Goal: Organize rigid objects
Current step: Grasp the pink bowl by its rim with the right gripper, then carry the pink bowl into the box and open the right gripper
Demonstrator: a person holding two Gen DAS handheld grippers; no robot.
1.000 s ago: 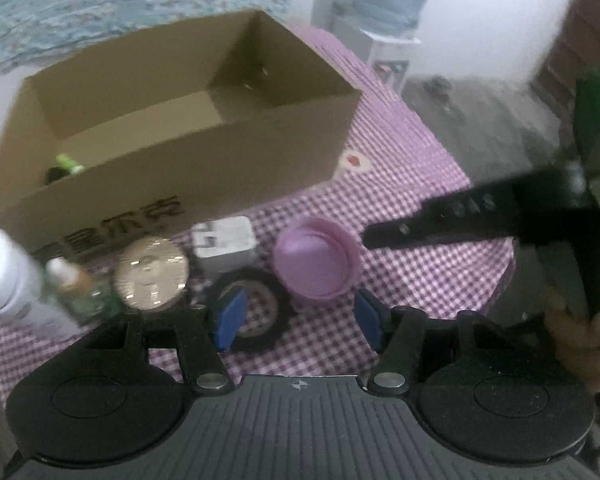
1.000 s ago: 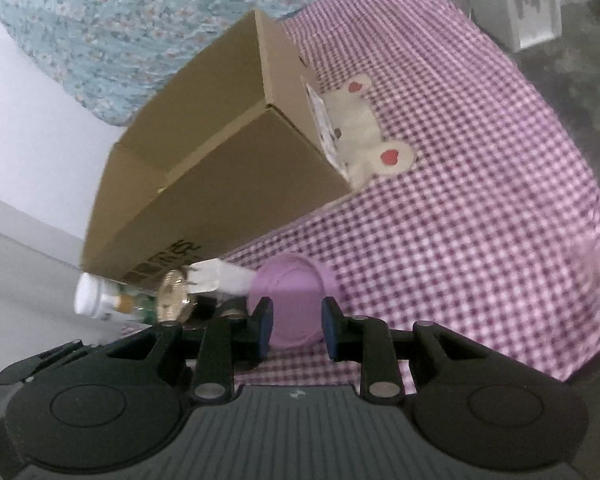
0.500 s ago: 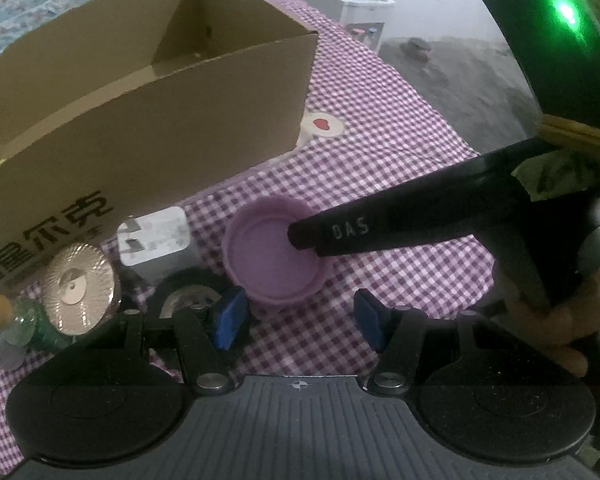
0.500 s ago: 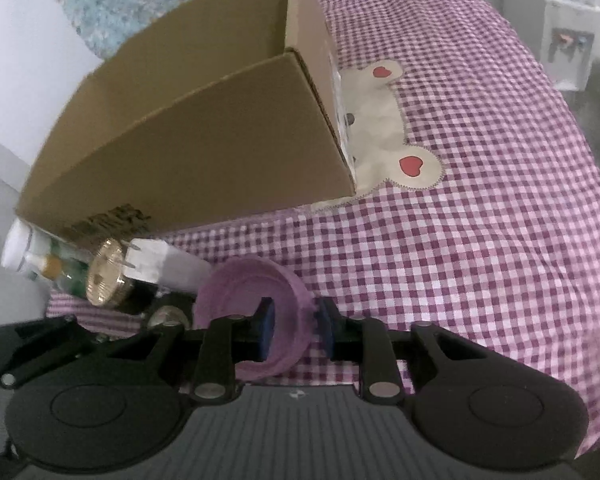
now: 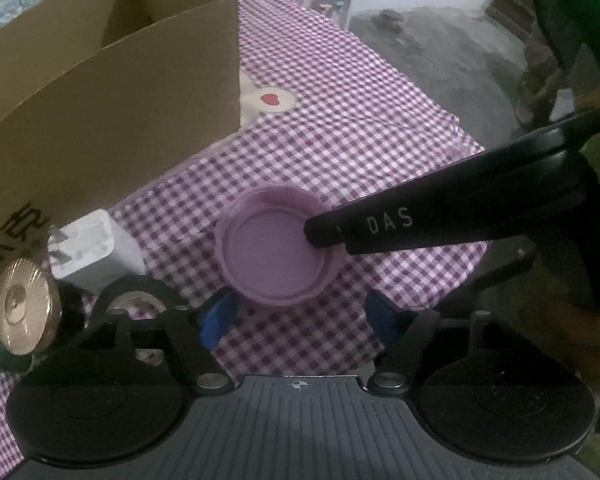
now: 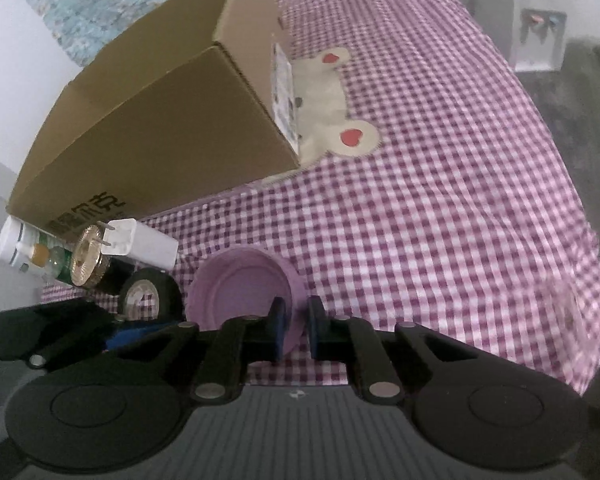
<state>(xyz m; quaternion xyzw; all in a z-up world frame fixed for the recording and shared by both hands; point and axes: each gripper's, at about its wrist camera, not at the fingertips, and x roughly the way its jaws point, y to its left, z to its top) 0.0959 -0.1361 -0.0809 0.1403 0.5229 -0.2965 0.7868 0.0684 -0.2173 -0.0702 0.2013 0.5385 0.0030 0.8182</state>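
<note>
Purple lid (image 6: 244, 292) rim sits pinched in the right claw (image 6: 296, 330).

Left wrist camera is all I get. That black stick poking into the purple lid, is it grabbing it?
Observer: Yes. The right wrist camera shows the right gripper shut on the rim of the purple lid, one blue pad inside and one outside.
Operator: What's hiding past the gold circle thing?
Observer: A white bottle lies on its side beside the box.
Operator: Is there anything on the end of the box?
Observer: A white sticker on the end that faces the bear patch.
</note>
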